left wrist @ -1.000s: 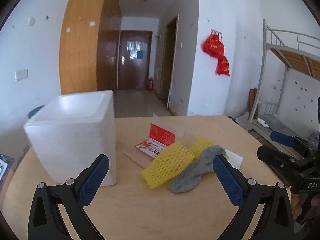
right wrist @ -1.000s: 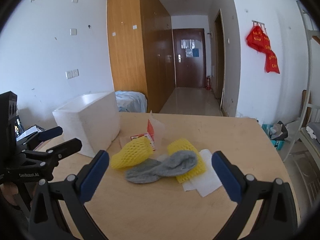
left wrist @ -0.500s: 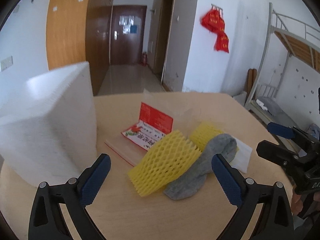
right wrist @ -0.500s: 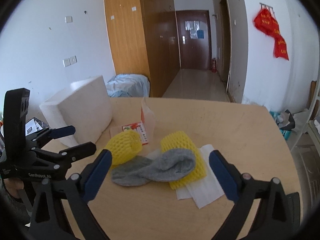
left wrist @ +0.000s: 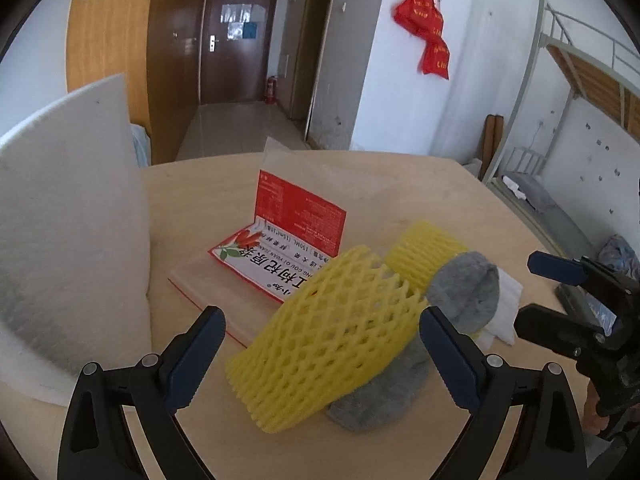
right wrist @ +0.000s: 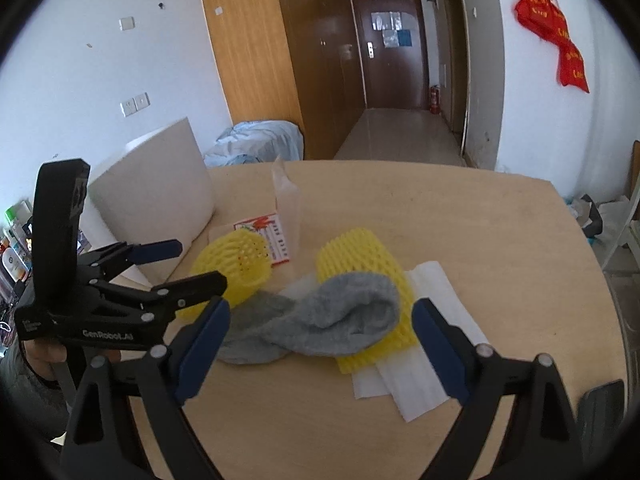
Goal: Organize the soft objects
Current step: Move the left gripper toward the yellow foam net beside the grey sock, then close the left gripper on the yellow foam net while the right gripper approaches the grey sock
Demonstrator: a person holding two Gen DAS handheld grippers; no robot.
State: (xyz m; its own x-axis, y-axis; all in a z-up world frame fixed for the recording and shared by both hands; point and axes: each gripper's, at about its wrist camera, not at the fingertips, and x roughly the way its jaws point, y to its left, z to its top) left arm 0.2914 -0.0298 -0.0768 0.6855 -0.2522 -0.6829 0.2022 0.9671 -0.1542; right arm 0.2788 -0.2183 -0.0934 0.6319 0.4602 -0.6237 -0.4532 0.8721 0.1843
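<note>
A yellow foam net sleeve (left wrist: 332, 332) lies on the wooden table (left wrist: 420, 192), between the open fingers of my left gripper (left wrist: 320, 344); it also shows in the right wrist view (right wrist: 232, 264). A grey sock (right wrist: 320, 316) lies across a second yellow net sleeve (right wrist: 360, 252), between the open fingers of my right gripper (right wrist: 320, 340). In the left wrist view the sock (left wrist: 460, 292) and the second sleeve (left wrist: 428, 248) sit just right of the first sleeve. Both grippers are empty.
A white foam box (left wrist: 68, 232) stands at the left. A red-and-white packet in a clear bag (left wrist: 288, 236) lies behind the sleeves. White foam sheets (right wrist: 424, 360) lie under the second sleeve. The right gripper shows at the left view's right edge (left wrist: 560, 292).
Both grippers have moved forward and down toward the pile. The left one now frames the near net sleeve and the right one frames the sock. Both stay open.
</note>
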